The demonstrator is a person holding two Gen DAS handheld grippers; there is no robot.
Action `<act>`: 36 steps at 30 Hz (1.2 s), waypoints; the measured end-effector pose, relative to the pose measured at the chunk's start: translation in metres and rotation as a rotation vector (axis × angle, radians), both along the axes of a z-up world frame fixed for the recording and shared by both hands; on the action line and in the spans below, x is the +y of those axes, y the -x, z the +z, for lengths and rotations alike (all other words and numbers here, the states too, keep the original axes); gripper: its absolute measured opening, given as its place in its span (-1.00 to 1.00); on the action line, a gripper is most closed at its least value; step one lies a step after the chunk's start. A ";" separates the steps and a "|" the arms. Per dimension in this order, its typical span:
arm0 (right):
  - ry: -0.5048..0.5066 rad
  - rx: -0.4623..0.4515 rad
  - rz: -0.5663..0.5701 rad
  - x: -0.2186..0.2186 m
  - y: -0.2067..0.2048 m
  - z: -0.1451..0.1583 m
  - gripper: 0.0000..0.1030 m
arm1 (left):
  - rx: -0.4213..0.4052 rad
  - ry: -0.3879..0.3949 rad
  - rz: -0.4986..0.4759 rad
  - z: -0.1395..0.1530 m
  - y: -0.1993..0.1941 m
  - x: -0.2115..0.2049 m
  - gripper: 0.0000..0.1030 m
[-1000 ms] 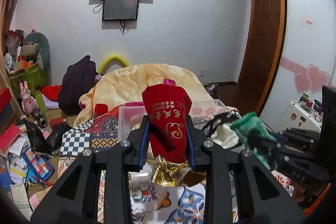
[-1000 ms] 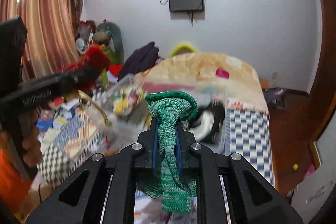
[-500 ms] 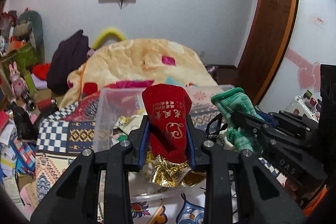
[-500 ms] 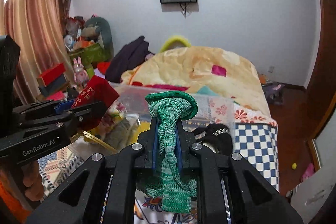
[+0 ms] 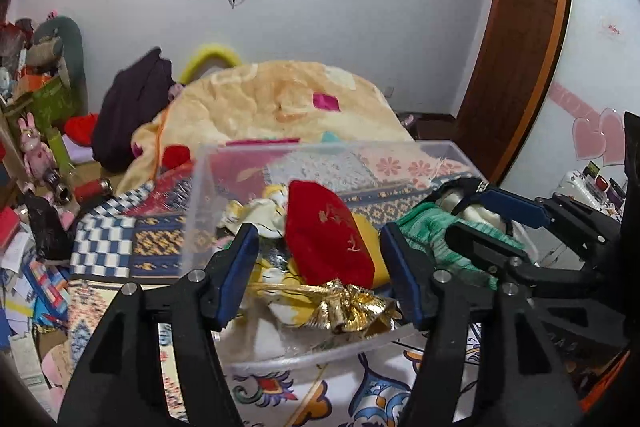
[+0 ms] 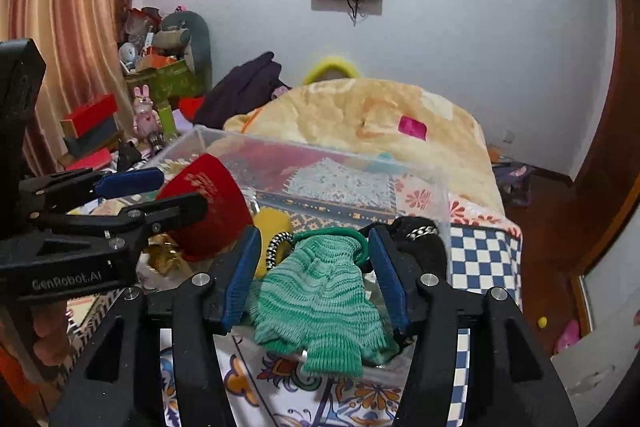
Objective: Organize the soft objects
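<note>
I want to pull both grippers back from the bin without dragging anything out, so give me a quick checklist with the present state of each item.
1. Left gripper open: ok, its jaws stand wide apart.
2. Red pouch free of the left gripper: ok, it lies in the clear bin between the fingers, with gaps on both sides.
3. Right gripper open: ok, jaws spread.
4. Green knit piece released: cannot tell; it sits between the fingers, and its edge near the right pad may still touch.
5. Green knit piece fully inside the bin: cannot tell; its lower end droops toward the near rim.
6. Grippers clear of each other: ok, apart, side by side.
</note>
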State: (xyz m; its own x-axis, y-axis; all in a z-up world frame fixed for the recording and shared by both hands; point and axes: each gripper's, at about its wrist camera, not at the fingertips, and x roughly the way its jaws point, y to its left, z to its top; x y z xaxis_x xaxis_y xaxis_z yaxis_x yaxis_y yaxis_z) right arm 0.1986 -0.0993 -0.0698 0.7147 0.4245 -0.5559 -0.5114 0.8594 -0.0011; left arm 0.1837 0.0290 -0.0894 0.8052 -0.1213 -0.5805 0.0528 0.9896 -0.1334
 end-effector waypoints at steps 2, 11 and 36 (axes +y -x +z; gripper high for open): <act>-0.015 -0.022 0.008 -0.005 0.009 0.010 0.02 | -0.040 -0.013 0.002 0.012 0.012 0.001 0.22; -0.149 -0.142 0.015 -0.033 0.048 0.062 0.02 | -0.272 -0.086 0.048 0.075 0.087 -0.003 0.30; -0.304 -0.356 0.003 -0.055 0.126 0.108 0.99 | -0.479 -0.081 0.059 0.122 0.169 -0.012 1.00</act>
State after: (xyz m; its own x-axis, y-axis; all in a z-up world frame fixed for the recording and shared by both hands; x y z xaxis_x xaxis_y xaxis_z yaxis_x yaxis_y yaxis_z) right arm 0.0730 -0.1539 0.0386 0.8369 0.5326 -0.1266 -0.5273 0.8464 0.0750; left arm 0.0144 0.0171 0.0330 0.9882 -0.0369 -0.1489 0.0328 0.9990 -0.0299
